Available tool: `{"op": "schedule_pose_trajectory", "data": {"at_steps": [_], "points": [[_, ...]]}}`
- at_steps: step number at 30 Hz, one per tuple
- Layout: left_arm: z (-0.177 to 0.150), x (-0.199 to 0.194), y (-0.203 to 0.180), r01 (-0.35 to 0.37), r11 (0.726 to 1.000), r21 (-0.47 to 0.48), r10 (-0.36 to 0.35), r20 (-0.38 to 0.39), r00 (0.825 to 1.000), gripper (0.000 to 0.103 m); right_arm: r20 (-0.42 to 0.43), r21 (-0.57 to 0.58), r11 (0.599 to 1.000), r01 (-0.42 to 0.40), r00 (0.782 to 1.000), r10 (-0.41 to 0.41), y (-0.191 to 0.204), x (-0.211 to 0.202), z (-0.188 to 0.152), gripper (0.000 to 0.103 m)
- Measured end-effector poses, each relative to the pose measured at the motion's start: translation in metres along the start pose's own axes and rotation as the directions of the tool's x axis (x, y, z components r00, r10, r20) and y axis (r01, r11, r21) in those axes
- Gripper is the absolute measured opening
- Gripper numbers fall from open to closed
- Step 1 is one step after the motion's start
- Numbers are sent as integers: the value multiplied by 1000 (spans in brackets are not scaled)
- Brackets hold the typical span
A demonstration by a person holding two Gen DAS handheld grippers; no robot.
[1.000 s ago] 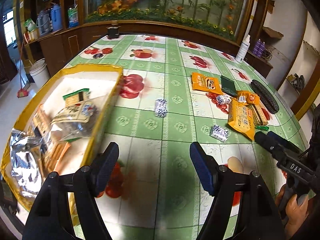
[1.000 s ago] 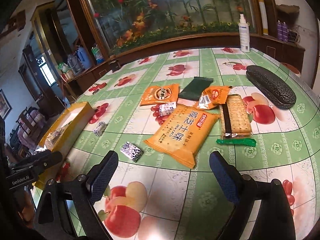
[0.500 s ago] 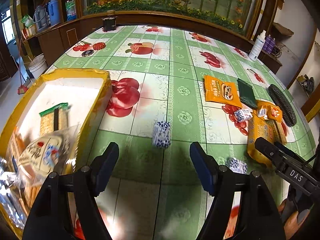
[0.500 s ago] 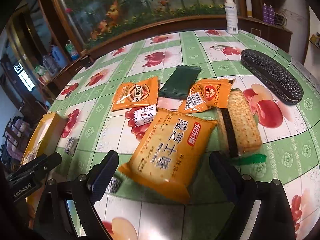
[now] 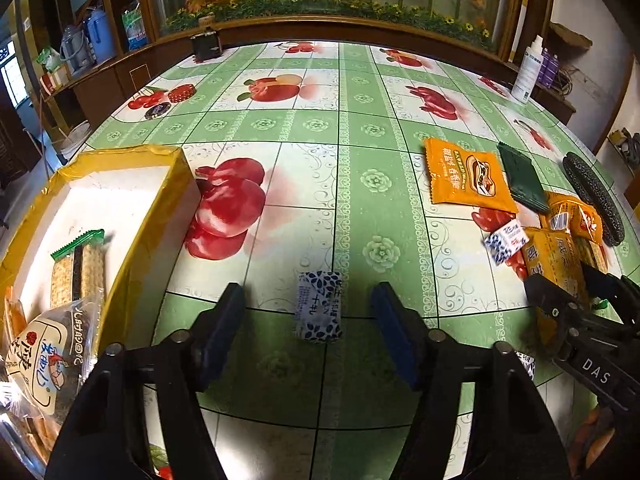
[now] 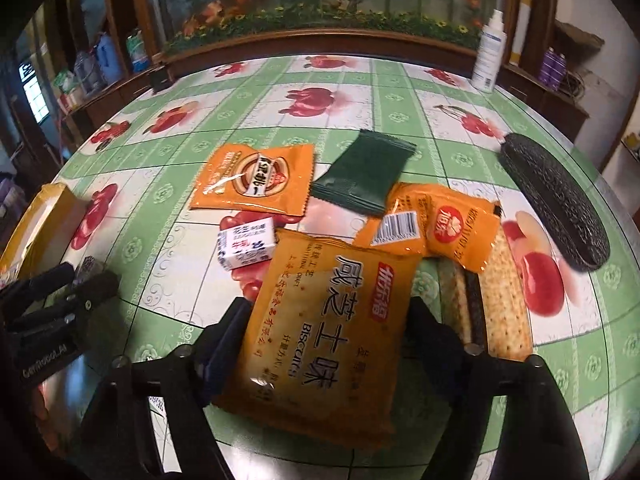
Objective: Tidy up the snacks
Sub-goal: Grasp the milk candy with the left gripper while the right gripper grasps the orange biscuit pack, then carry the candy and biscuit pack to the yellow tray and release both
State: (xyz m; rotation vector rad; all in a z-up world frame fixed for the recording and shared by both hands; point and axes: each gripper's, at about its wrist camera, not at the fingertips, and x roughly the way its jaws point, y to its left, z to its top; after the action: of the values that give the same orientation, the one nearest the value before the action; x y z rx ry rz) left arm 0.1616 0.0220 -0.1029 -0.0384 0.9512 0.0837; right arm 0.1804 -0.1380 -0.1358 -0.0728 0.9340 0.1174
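Observation:
A small blue-and-white candy packet (image 5: 318,306) lies on the green fruit-print tablecloth between the fingers of my left gripper (image 5: 310,332). Its jaws are closing, and a gap shows on each side of the packet. My right gripper (image 6: 328,332) straddles a big orange biscuit packet (image 6: 332,320) lying flat on the table. Its jaws are closing too, with the pads at the packet's long edges; the packet is not squeezed. A yellow box (image 5: 132,216) at the left holds a cracker pack (image 5: 78,276) and a bagged snack (image 5: 44,360).
Beyond the biscuit packet lie an orange sachet (image 6: 256,184), a dark green packet (image 6: 364,172), a small white candy box (image 6: 246,248), a barcoded orange packet (image 6: 440,228) and a cracker pack (image 6: 500,292). A black case (image 6: 556,204) sits right, a white bottle (image 6: 488,56) far right.
Both grippers moved forward and down. The candy packet now sits between the left fingers, and the biscuit packet between the right ones. Both pairs of jaws have narrowed.

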Motion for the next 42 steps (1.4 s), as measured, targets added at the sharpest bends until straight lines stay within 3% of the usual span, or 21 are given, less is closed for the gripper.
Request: {"op": "schedule_pose_trajectory", "data": {"at_steps": [2, 3, 14, 20, 31, 42], "points": [[0, -3, 1, 3, 1000, -2, -3, 3, 1000, 23, 0, -11, 1000, -12, 1000, 12, -1, -1, 0, 72], [1, -3, 2, 13, 1000, -5, -13, -3, 1000, 17, 0, -10, 1000, -19, 1000, 19, -2, -1, -1, 72], [-18, -26, 5, 65, 997, -33, -65, 20, 998, 17, 88, 55, 987, -150, 986, 145, -27, -41, -19, 72], [-30, -54, 9, 43, 998, -35, -41, 53, 998, 17, 135, 77, 969, -234, 966, 222, -30, -72, -27, 72], [-43, -109, 35, -70, 996, -56, 79, 174, 981, 17, 168, 10, 931, -365, 918, 359, 10, -107, -33, 72], [-54, -118, 68, -103, 990, -99, 120, 181, 976, 17, 144, -84, 901, -425, 890, 433, 60, -117, -33, 71]]}}
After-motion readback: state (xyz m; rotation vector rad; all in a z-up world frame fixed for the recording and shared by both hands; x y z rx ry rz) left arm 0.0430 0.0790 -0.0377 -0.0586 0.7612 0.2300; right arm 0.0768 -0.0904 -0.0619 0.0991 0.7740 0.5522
